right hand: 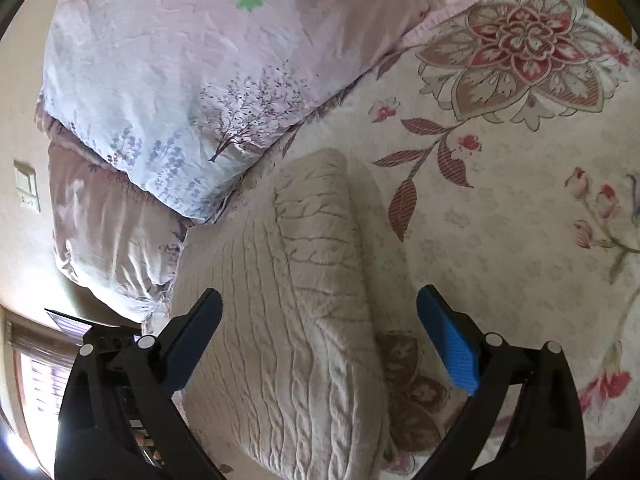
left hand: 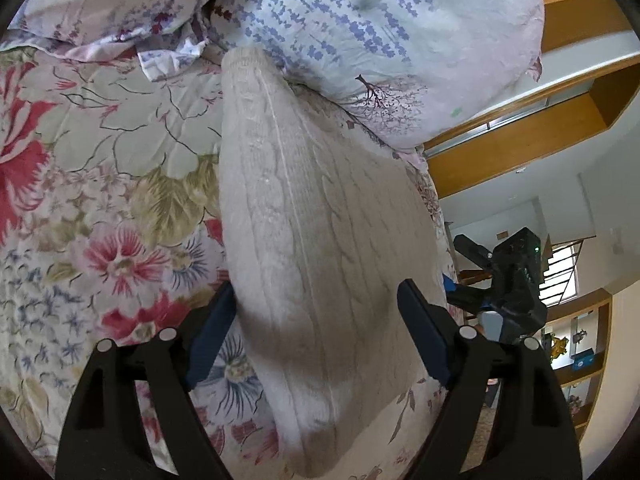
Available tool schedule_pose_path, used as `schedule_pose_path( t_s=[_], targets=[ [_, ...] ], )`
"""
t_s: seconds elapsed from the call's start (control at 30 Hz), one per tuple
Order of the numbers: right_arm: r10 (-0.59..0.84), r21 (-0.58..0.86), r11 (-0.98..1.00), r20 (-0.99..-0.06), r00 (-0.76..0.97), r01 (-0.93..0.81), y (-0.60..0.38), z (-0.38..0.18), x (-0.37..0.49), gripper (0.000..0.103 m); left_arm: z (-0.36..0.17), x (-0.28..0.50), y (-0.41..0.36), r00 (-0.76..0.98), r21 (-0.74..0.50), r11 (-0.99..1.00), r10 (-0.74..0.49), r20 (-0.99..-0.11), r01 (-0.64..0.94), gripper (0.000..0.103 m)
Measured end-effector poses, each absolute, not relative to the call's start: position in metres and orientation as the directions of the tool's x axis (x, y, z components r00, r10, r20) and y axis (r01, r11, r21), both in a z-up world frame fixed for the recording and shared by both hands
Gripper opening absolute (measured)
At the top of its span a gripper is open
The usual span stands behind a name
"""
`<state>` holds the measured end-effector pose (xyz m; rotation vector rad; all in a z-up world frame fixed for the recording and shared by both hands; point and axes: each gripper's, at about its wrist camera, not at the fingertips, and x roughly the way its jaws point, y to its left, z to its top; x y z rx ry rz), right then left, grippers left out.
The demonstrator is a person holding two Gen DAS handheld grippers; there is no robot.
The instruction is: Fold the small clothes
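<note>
**Bed, knit top, next fold**

I'm over a bed w/ a flowery bedspread (left hand: 100, 152), pink and red blooms all over it. A pale pillow with purple tree prints (left hand: 380, 40) sits at the far end, touching the tip of the clothes. Wooden shelves (left hand: 520, 148) and a window show off to one side.

The thing I'm folding is a small cream cable-knit sweater (left hand: 312, 220). It lies on the bedspread in a long folded shape, narrow at the pillow end, wider near me. It looks partly folded already, maybe the sides turned in. I can't tell for sure.

My left gripper (left hand: 316, 316) is spread wide, one finger on each side of the knit, holding nothing. My right gripper (right hand: 320, 324) is wide too, also empty, hanging above the thick rolled edge of the sweater. In the left view I can see the right tool just beside the sweater's other side.

How I'd do this bit well, I think:
- Go low first, so one pad slips under the near edge and the other sits on top.
- Pinch all the layers, not just the top one. The knit is thick and floppy, so a thin pinch could let it slide open.
- Grab both corners at the same level, then lift together and lay the near end toward the pillow end.
- Go slow so the bedspread isn't pinched too.
</note>
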<state>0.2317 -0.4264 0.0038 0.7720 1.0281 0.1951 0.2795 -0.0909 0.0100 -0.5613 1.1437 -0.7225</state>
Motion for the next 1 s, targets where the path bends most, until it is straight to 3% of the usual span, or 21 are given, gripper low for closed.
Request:
schedule_pose_path(
  t_s=[0.17, 0.37, 0.43, 0.53, 0.63, 0.73, 0.8, 0.9, 1.0],
  targets=[
    [0.508, 0.659, 0.730, -0.701, 0.500, 0.182, -0.423, -0.004, 0.235, 0.086, 0.003, 0.287, -0.096, 0.223, -0.746, 0.631, -0.774, -0.592, 0.211, 0.080],
    [0.535, 0.673, 0.728, -0.678, 0.504, 0.133, -0.419, -0.006, 0.237, 0.080, -0.003, 0.294, -0.096, 0.227, -0.773, 0.604, -0.794, -0.563, 0.195, 0.080],
    [0.561, 0.688, 0.718, -0.665, 0.493, 0.110, -0.415, -0.009, 0.238, 0.071, -0.004, 0.295, -0.096, 0.229, -0.776, 0.599, -0.798, -0.558, 0.197, 0.080],
    [0.583, 0.695, 0.715, -0.651, 0.486, 0.073, -0.410, -0.011, 0.237, 0.069, -0.003, 0.294, -0.097, 0.236, -0.772, 0.602, -0.795, -0.558, 0.205, 0.079],
    [0.613, 0.716, 0.696, -0.634, 0.471, 0.059, -0.405, -0.014, 0.237, 0.063, -0.004, 0.294, -0.096, 0.238, -0.768, 0.605, -0.794, -0.560, 0.211, 0.070],
    [0.636, 0.735, 0.675, -0.619, 0.460, 0.055, -0.402, -0.019, 0.235, 0.048, -0.007, 0.295, -0.096, 0.233, -0.779, 0.594, -0.802, -0.551, 0.202, 0.061],
    [0.649, 0.751, 0.659, -0.600, 0.468, 0.049, -0.402, -0.017, 0.232, 0.038, -0.008, 0.294, -0.092, 0.231, -0.791, 0.580, -0.811, -0.538, 0.195, 0.050],
    [0.637, 0.748, 0.662, -0.588, 0.499, 0.036, -0.396, -0.007, 0.223, 0.034, -0.005, 0.290, -0.087, 0.238, -0.800, 0.565, -0.821, -0.520, 0.200, 0.041],
    [0.633, 0.749, 0.662, -0.570, 0.524, 0.015, -0.389, 0.007, 0.213, 0.033, 0.002, 0.283, -0.081, 0.236, -0.803, 0.556, -0.827, -0.510, 0.214, 0.039]
  ],
)
